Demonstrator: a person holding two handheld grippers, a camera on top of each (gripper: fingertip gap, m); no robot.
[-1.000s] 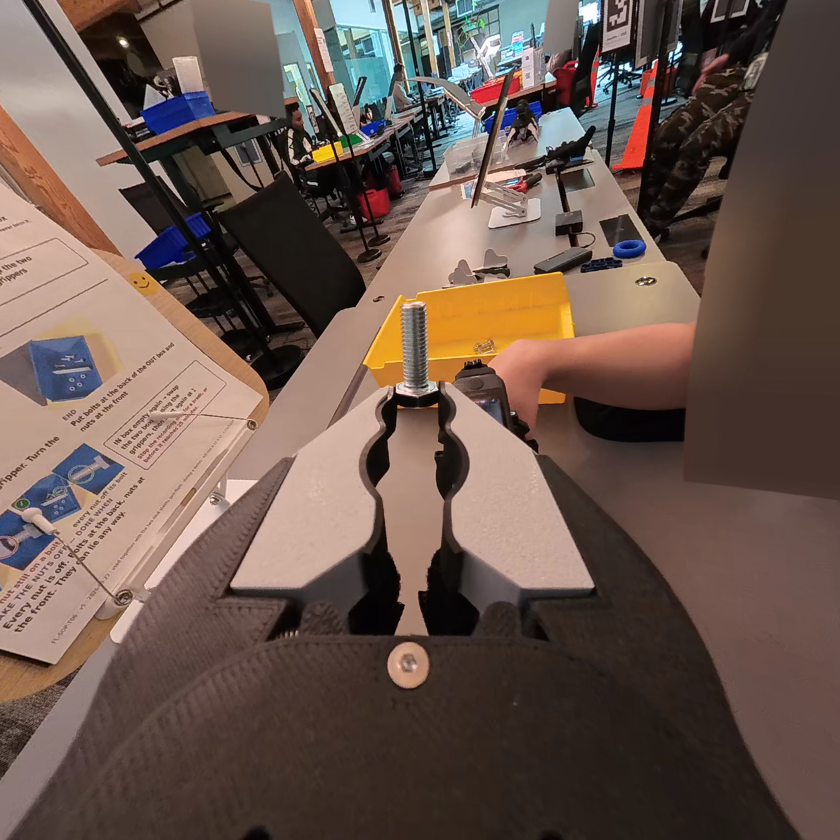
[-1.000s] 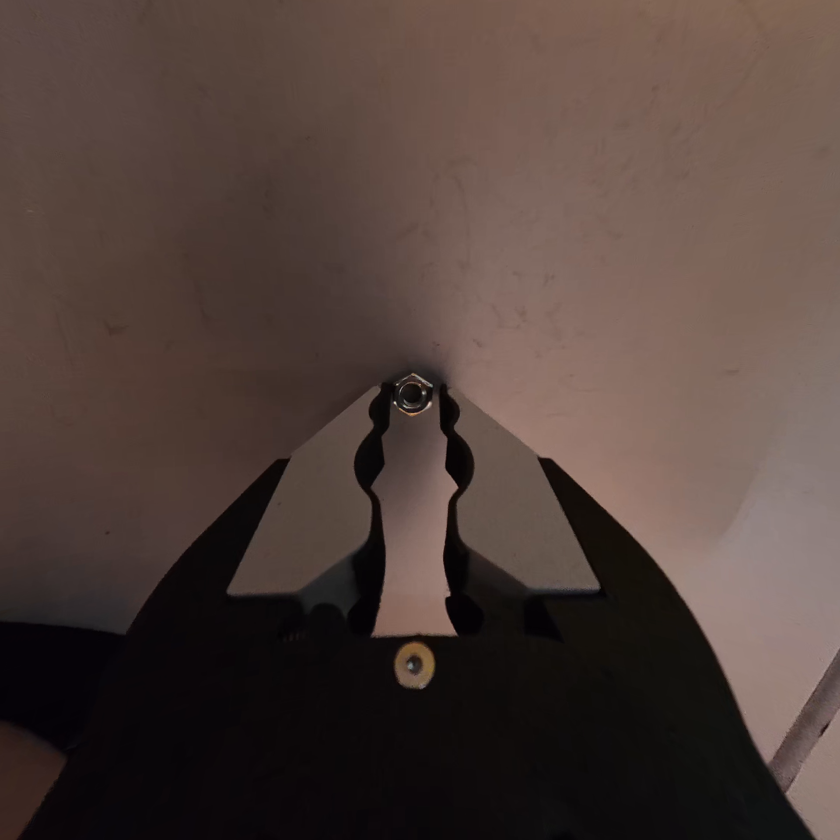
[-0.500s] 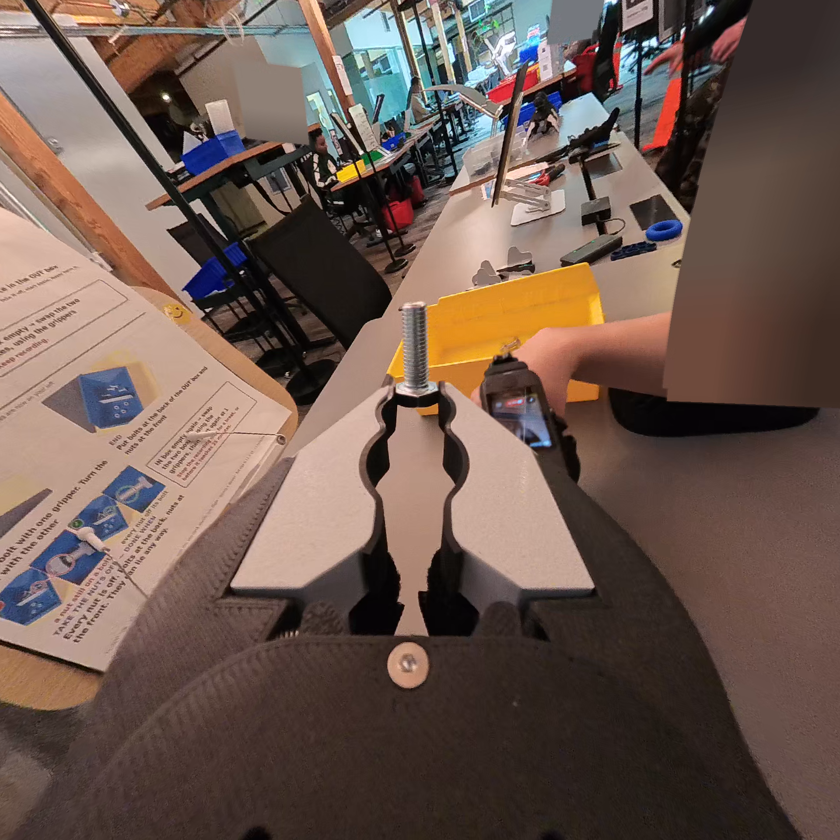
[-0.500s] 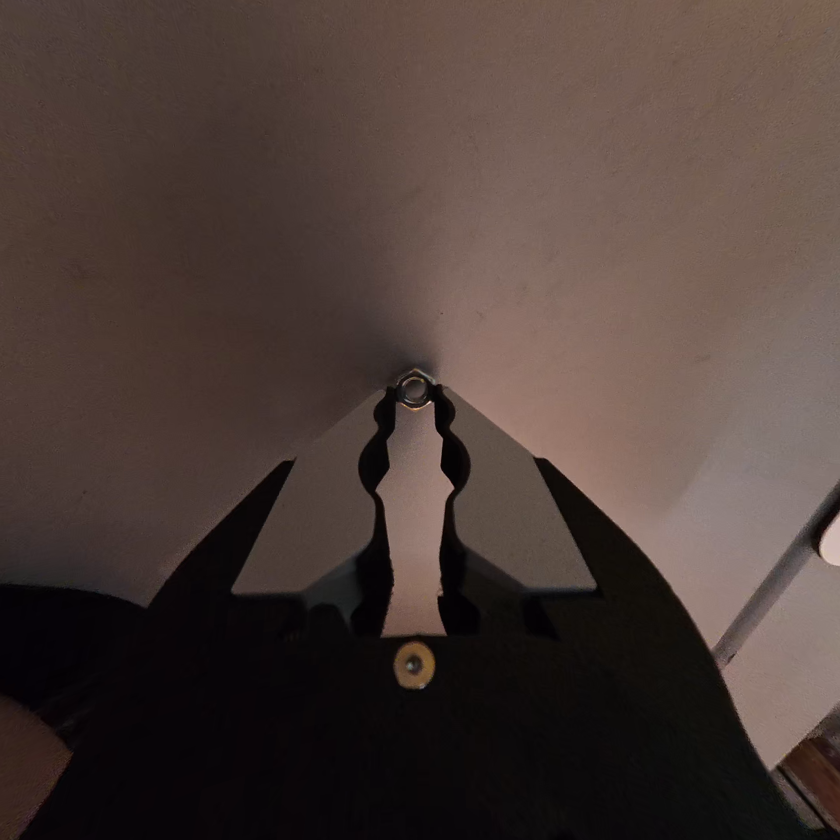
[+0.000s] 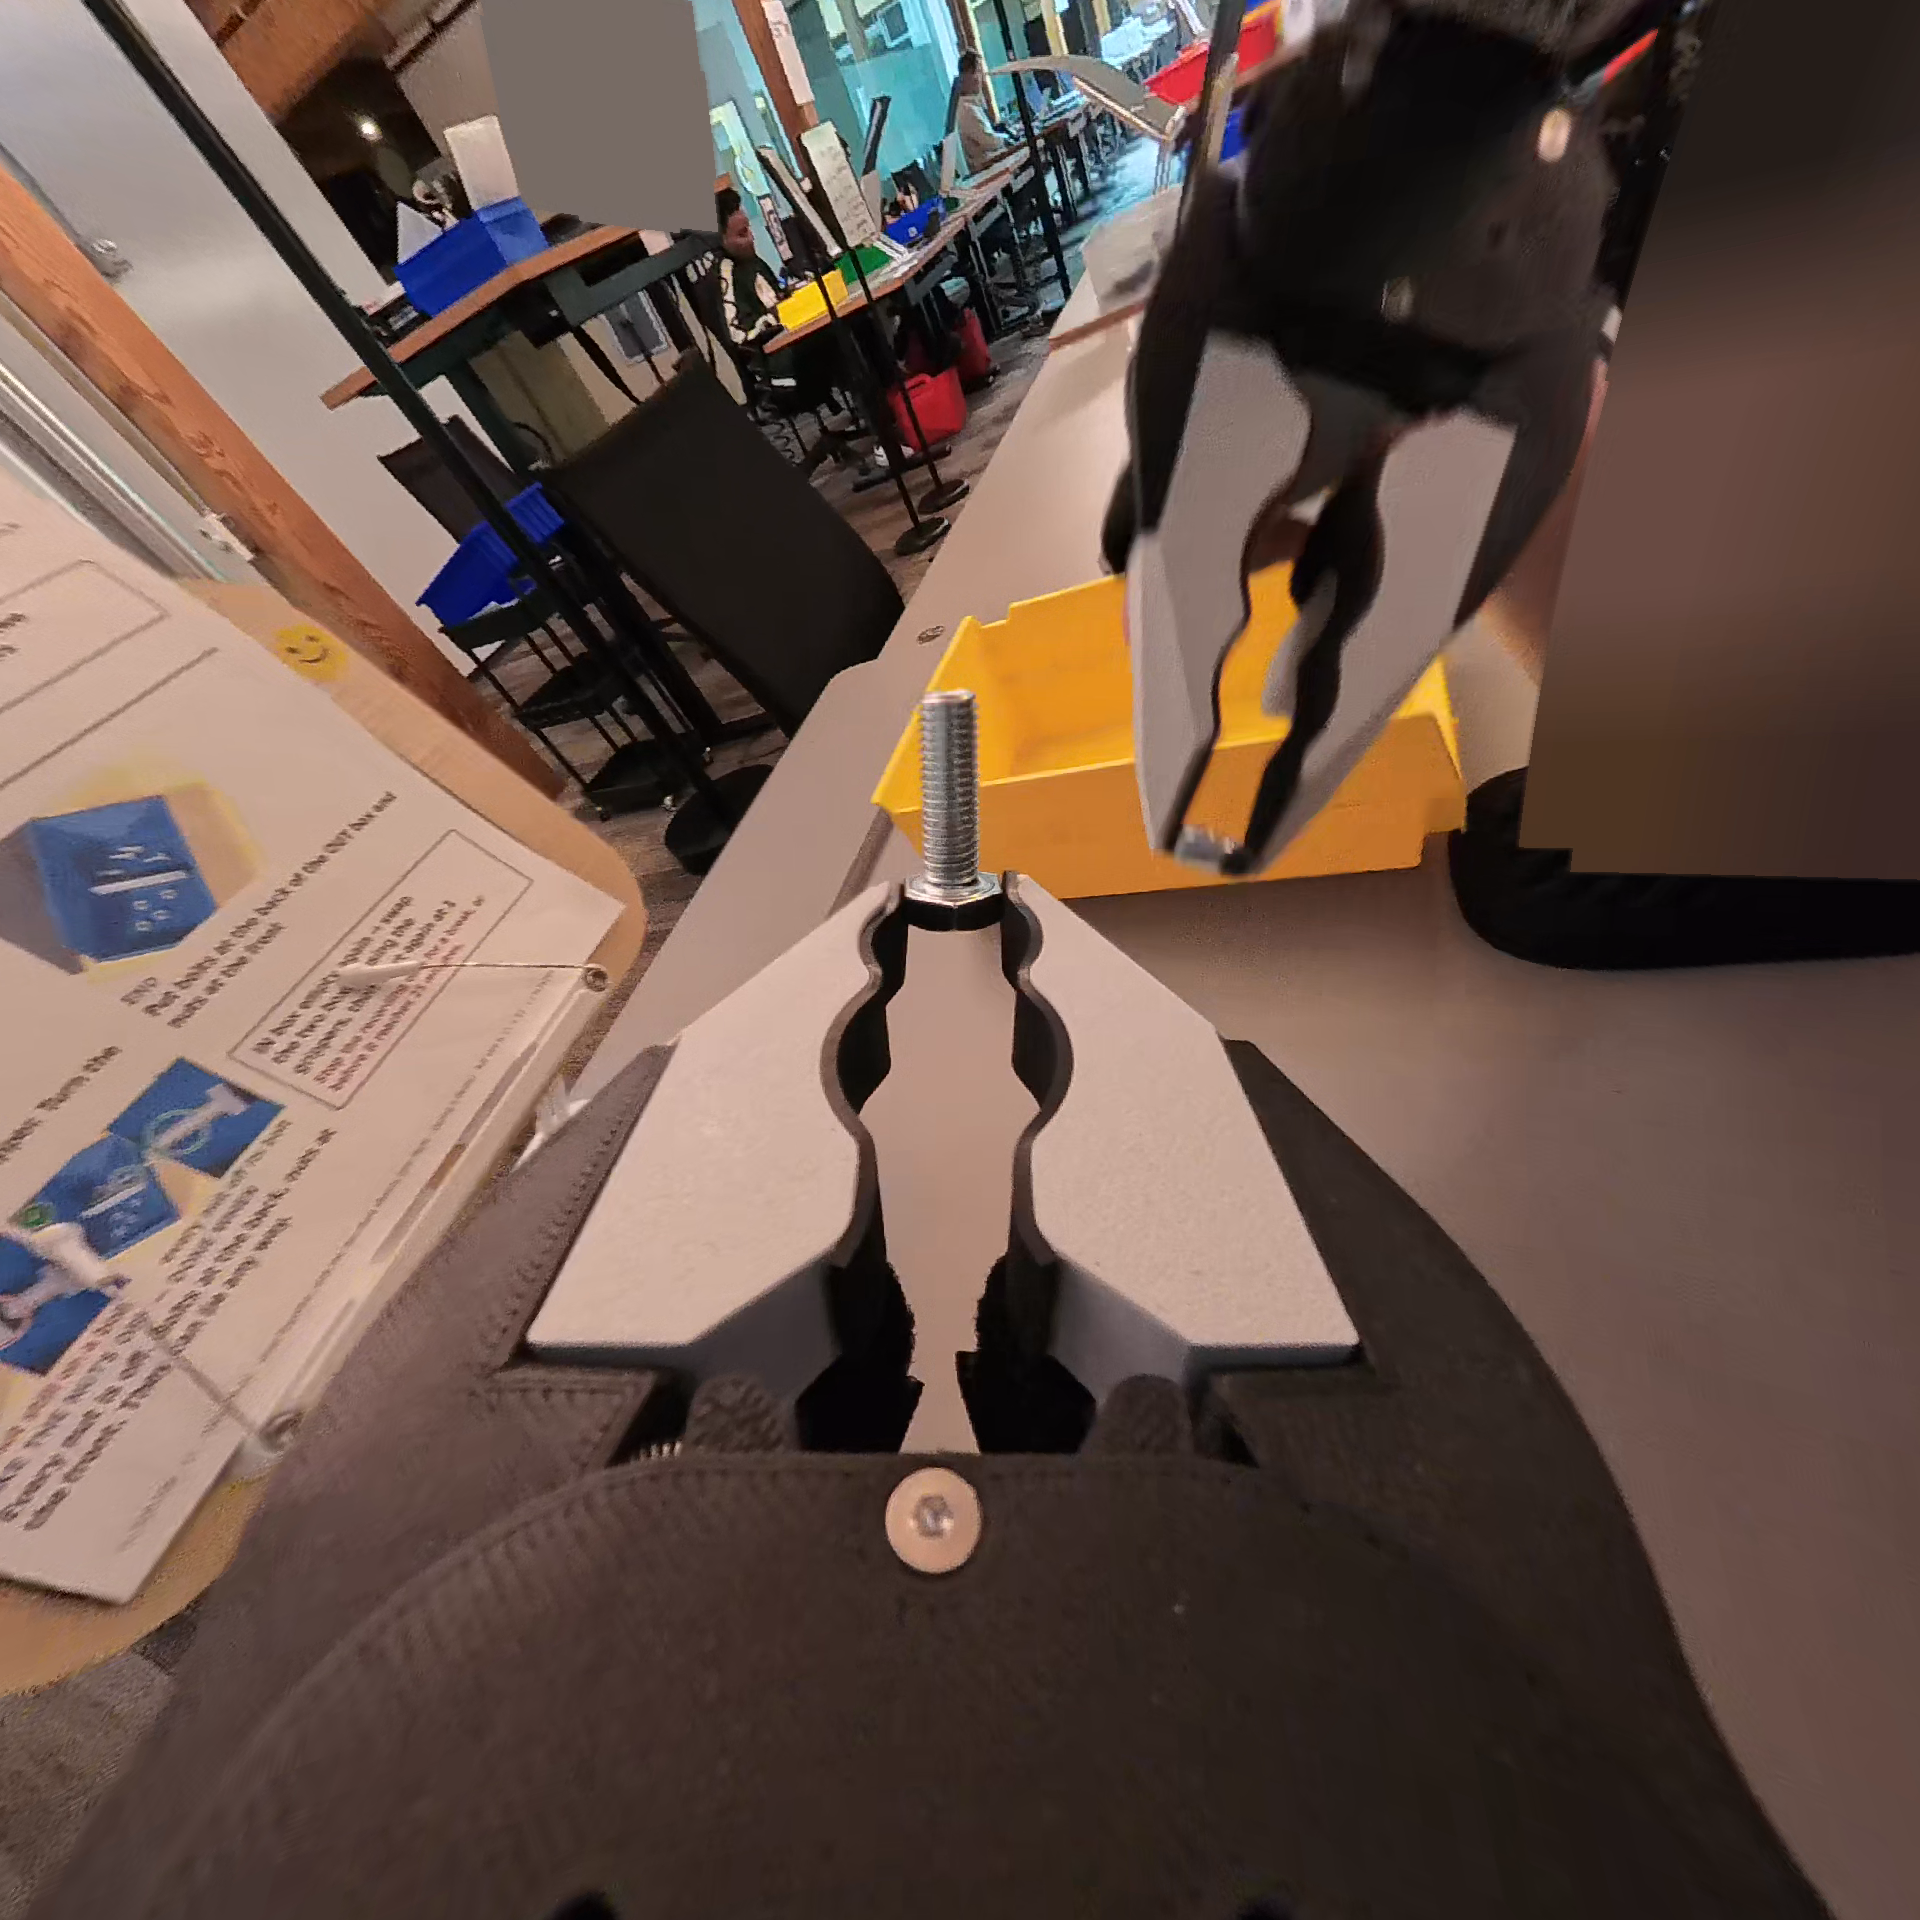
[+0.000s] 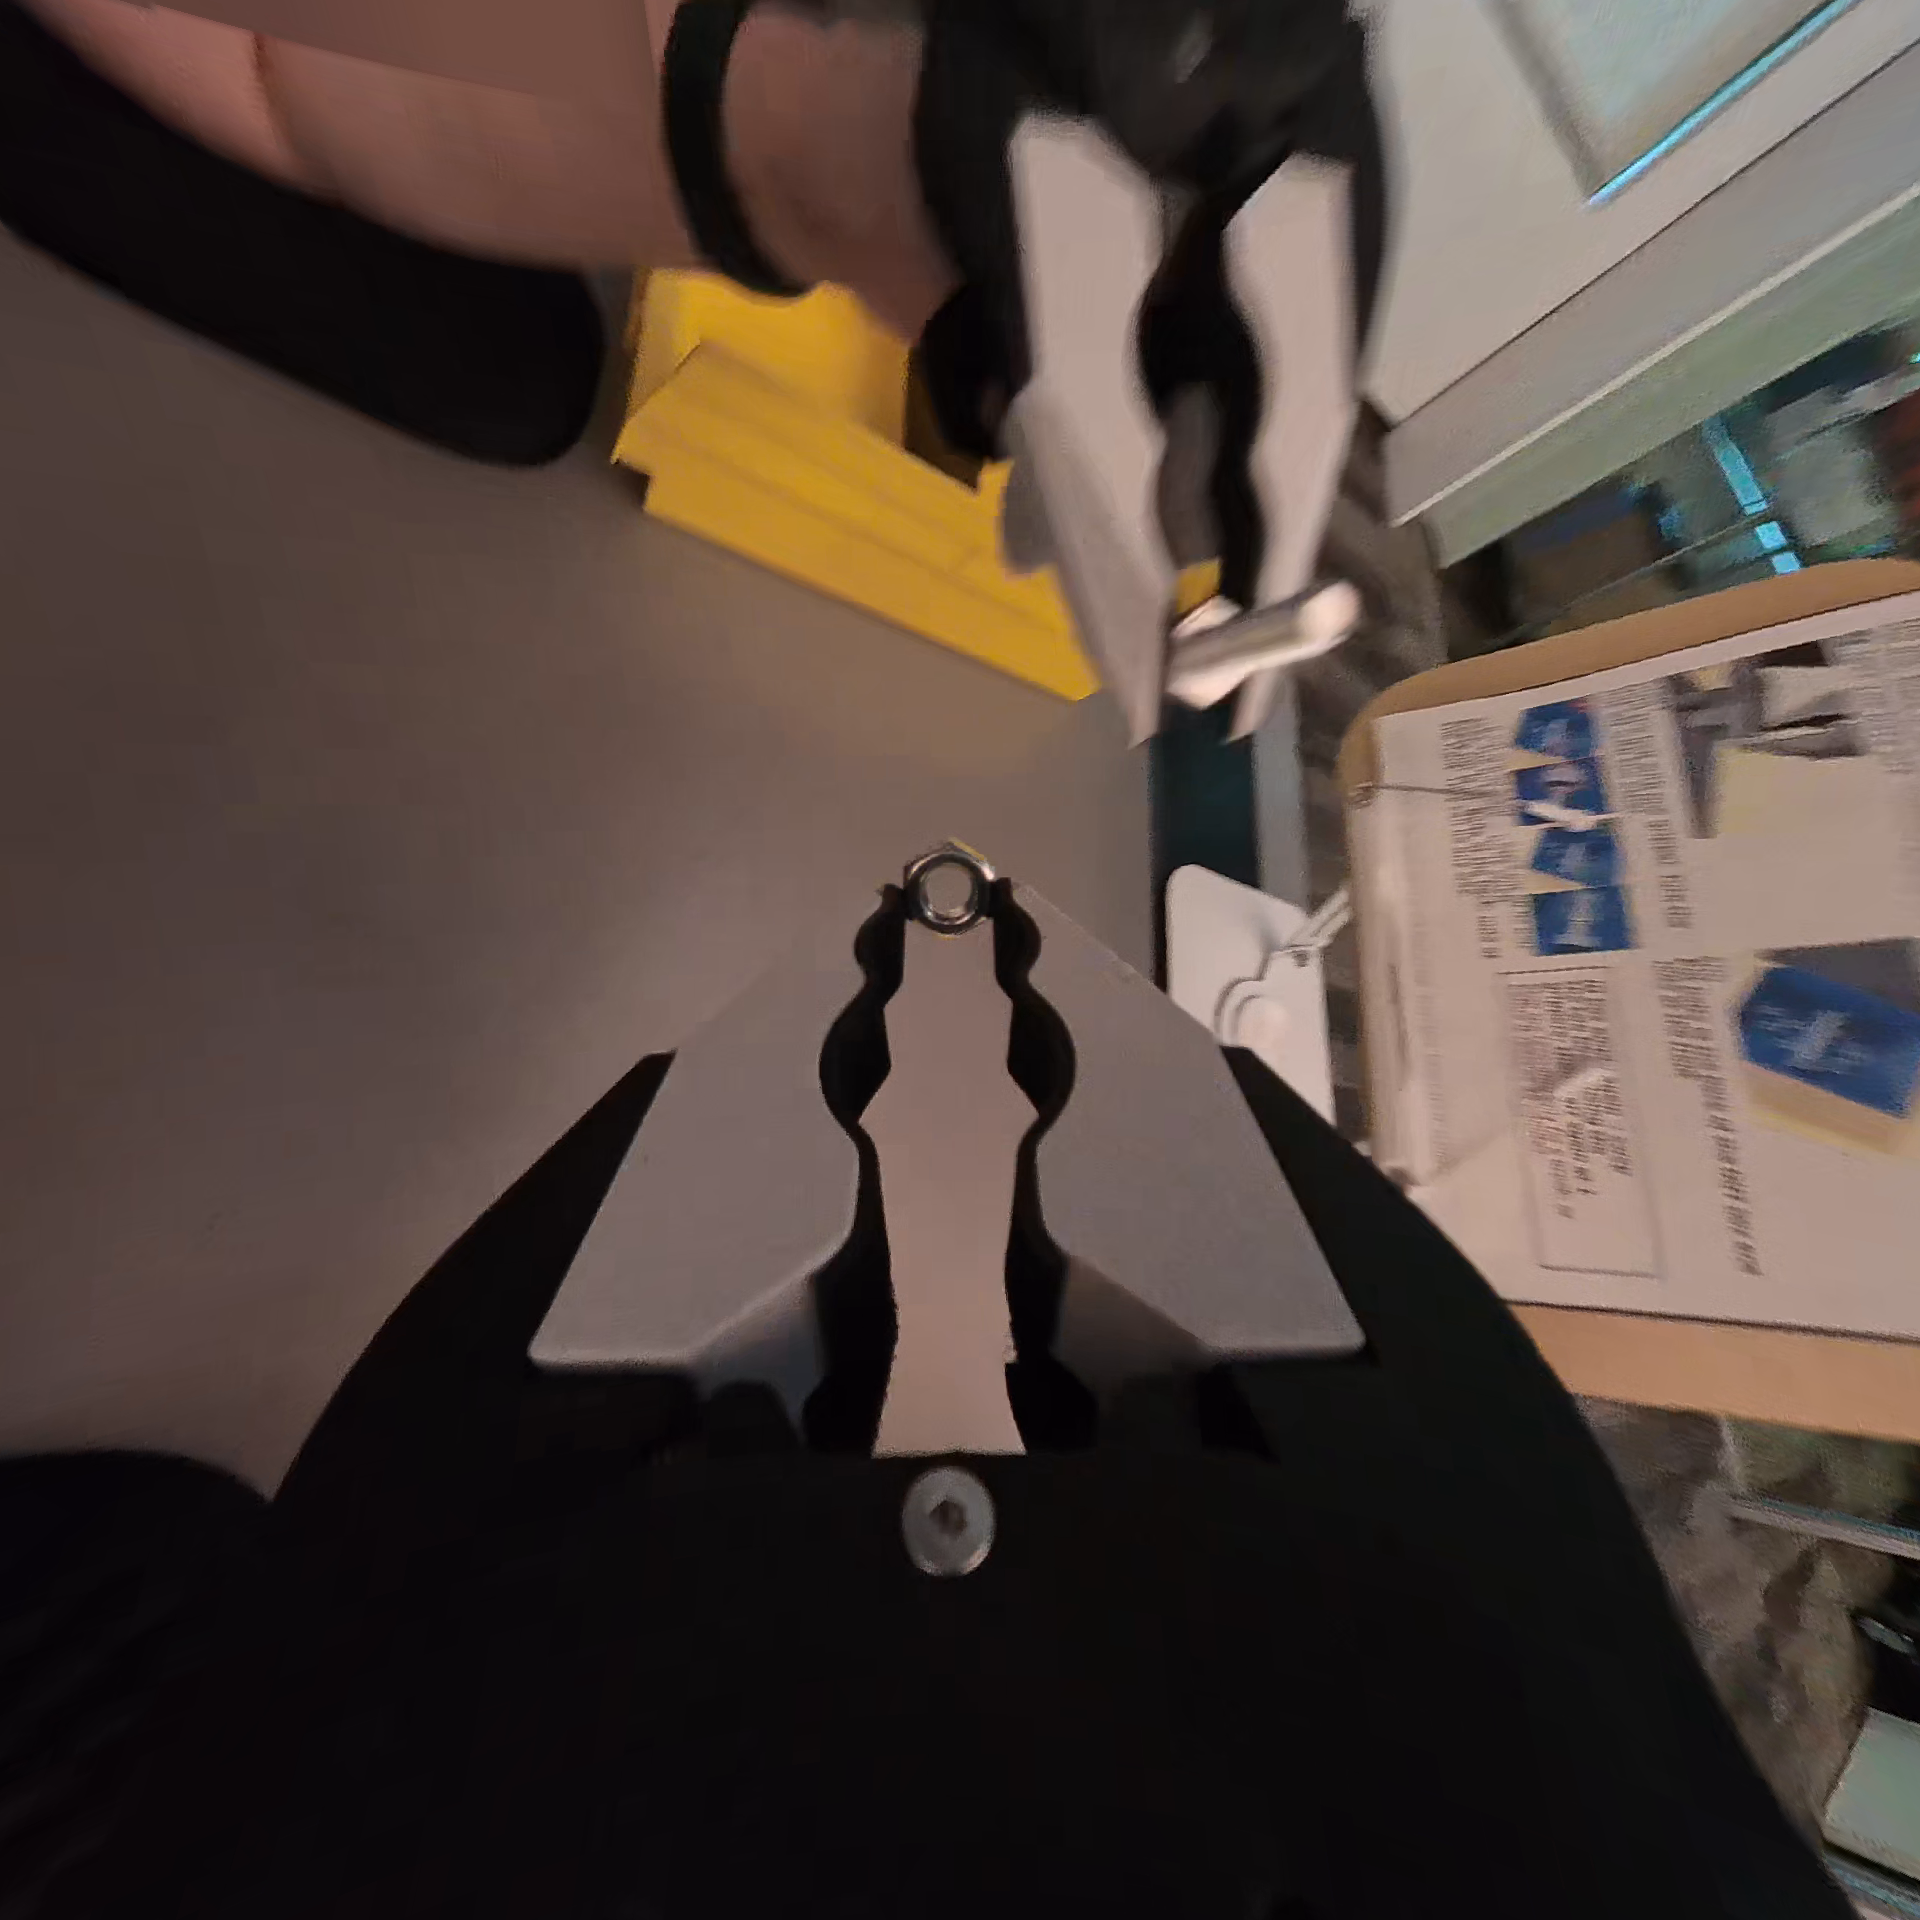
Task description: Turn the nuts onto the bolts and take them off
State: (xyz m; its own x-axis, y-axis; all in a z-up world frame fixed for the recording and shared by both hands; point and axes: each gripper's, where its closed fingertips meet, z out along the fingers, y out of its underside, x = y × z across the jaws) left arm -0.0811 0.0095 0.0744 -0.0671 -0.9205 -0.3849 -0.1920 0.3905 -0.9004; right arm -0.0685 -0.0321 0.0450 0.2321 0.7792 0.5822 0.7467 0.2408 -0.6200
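The left gripper [image 5: 951, 902] has its fingers clamped on the hex head of a bolt [image 5: 948, 795], whose threaded shank stands upright above the tips. The right gripper [image 6: 945, 902] pinches a small nut [image 6: 945, 894] at its fingertips, hanging tips-down just beside the bolt, over the grey table [image 5: 1558, 1143] in front of a yellow bin [image 5: 1049, 748].
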